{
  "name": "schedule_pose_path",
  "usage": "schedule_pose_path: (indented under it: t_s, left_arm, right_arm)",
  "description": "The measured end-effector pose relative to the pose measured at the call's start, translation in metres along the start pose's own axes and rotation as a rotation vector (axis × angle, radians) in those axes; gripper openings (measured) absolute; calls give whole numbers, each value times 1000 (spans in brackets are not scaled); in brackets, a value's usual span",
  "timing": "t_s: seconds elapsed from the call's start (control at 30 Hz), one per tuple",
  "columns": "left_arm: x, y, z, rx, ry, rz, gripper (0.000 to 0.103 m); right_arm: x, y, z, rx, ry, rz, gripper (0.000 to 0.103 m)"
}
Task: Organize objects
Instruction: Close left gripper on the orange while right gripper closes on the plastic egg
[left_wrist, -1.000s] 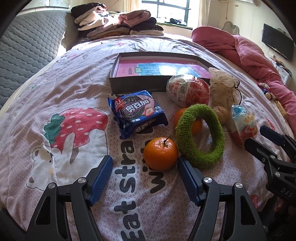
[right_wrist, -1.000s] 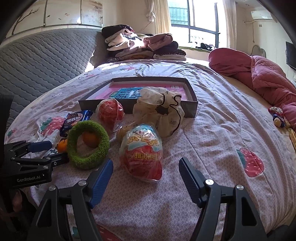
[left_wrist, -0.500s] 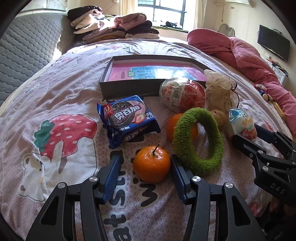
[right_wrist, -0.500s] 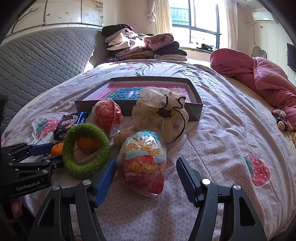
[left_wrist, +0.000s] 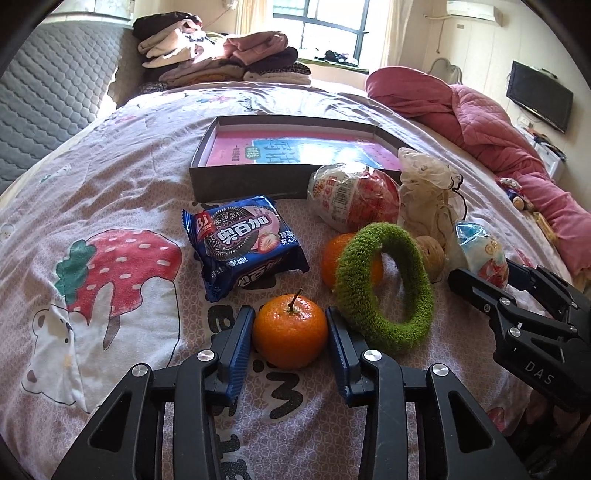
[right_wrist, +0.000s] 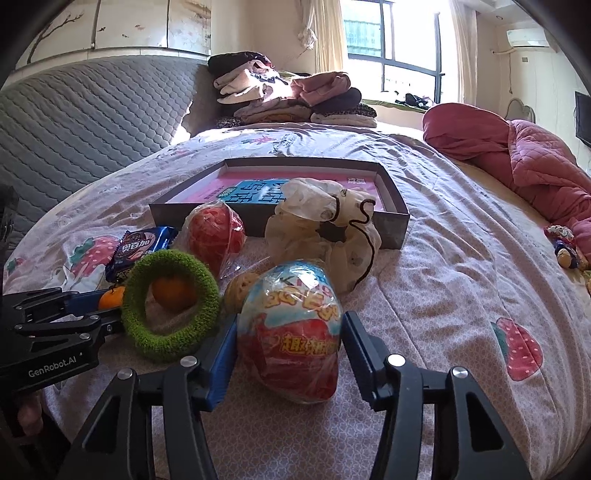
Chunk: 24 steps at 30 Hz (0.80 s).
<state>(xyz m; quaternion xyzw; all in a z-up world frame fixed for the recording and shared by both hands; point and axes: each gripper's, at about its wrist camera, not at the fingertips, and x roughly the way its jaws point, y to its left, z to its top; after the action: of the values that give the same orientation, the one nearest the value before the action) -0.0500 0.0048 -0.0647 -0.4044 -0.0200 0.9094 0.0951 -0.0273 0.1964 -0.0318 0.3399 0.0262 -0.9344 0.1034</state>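
The left gripper had narrowed over the last second until its blue pads sat against both sides of the stemmed round orange mandarin, low in the centre of the left wrist view; contact looked made, though no lift showed yet. The fuzzy green ring lay just to its right, and the shallow grey cardboard box stood in the upper centre.

In the right wrist view, the right gripper had likewise closed in on the foil-wrapped toy egg, lower centre, pads touching or nearly so. Both items seemed ready to go to the box.
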Motion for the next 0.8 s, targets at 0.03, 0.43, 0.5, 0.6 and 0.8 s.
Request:
schedule_pose_path:
  t_s: [0.03,0.43,0.5,0.6,0.8]
  left_arm:
    - [0,0,0,-1,-1,-2,39]
    - [-16,0,-4,17,-46,25,39]
    - [-20,-2,-4,27,-64,35,39]
    - [-25,-2,-4,27,-79,29,39]
    - [-30,-1,-4,24,-89,27,39]
  right_arm:
    - [-1,0,0,-2,-1,1,55]
    - [-11,0,-1,-3,-32,13,55]
    - [-13,0,-1,-4,-39,17,55]
    - [-16,0,-1,-5,-53,16,55]
    - [-19,0,1,-5,-66,19,55]
